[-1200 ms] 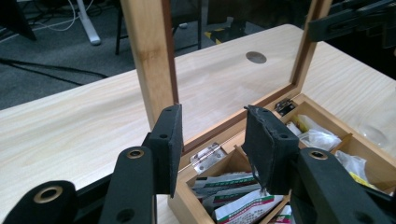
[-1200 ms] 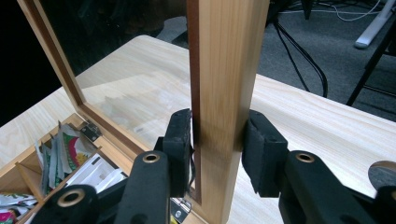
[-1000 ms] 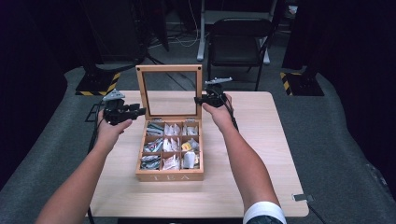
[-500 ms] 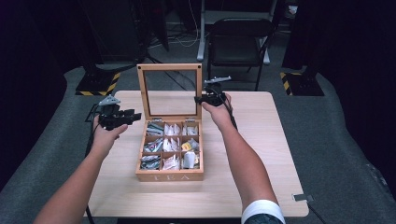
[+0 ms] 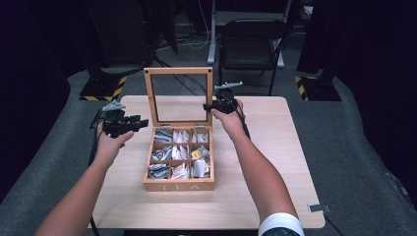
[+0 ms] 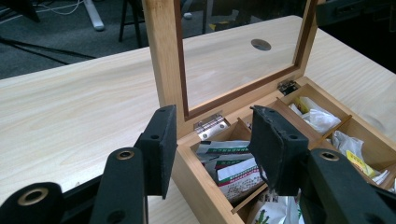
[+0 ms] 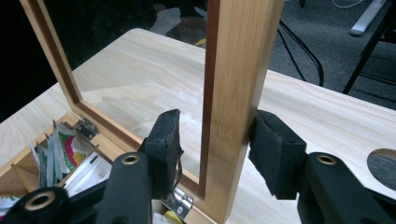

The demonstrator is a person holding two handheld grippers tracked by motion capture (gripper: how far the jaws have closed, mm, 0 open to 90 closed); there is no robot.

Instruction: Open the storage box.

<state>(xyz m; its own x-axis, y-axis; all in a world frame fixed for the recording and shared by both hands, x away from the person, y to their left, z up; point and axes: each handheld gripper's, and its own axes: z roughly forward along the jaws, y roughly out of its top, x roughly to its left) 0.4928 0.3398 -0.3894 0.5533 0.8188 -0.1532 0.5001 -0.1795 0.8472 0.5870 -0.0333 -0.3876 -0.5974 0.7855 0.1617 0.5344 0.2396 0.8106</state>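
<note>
Standing upright, the tea box's lid (image 5: 178, 96) is straddled at its right post by the right hand-held gripper (image 7: 212, 144), jaws just loosening; the left hand-held gripper (image 5: 140, 123) is parted, empty.

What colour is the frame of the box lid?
Light natural wood; the lid frame shows best in the right gripper view.

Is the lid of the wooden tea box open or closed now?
Open. The glass-paned lid stands upright on its hinges behind the tea box, and the tea bags in the compartments lie uncovered.

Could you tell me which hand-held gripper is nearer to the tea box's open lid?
Right. The right hand-held gripper straddles the lid frame's side; the left hand-held gripper hangs just left of the tea box.
</note>
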